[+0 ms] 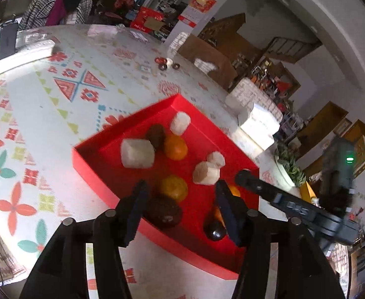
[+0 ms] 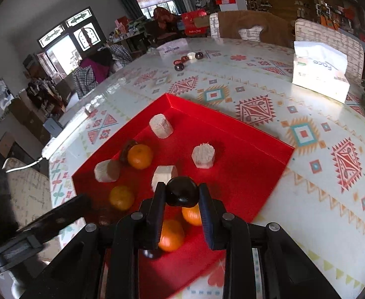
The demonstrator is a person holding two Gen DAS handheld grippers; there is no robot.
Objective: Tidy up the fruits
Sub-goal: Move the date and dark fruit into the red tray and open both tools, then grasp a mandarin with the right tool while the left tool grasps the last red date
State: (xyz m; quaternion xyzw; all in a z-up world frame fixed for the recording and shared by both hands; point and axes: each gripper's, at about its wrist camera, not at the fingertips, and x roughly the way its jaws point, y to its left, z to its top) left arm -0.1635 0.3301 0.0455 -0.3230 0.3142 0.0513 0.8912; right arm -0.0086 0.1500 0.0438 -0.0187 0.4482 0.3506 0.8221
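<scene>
Right gripper (image 2: pixel 181 200): jaws pressed onto a dark, glossy round fruit (image 2: pixel 181 194), pinched between the two pads above the near part of the red tray (image 2: pixel 252 174). The fruit is clear of the tray floor as far as the right wrist view shows.

Left gripper (image 1: pixel 180 208): jaws spread, nothing between the pads. It hangs over the near edge of the red tray. A dark brown fruit (image 1: pixel 164 212) lies on the tray floor just below and between the fingers, with a yellow-orange citrus (image 1: pixel 173 188) touching it on the far side. The right finger overlaps a dark pear-shaped fruit (image 1: pixel 215 229) near the tray's near corner.

Tray contents, near to far:
- Two oranges (image 2: pixel 171 235) directly under the right gripper, at the near edge.
- One orange (image 2: pixel 121 197) toward the left edge.
- Four pale, cut, blocky pieces: one (image 2: pixel 163 177) just behind the pinched fruit, one (image 2: pixel 107 171) by the left edge, one (image 2: pixel 203 155) near the centre, one (image 2: pixel 161 126) toward the far corner.
- One orange (image 2: pixel 140 156) beside a dark brown fruit (image 2: pixel 126 152), left of centre.

The tray sits on a table covered with a patterned cloth (image 2: pixel 307 134). A tissue box (image 2: pixel 319 74) stands toward the far right edge of the table. Small round items (image 2: pixel 187 59) lie near the far edge, well apart from the tray.
</scene>
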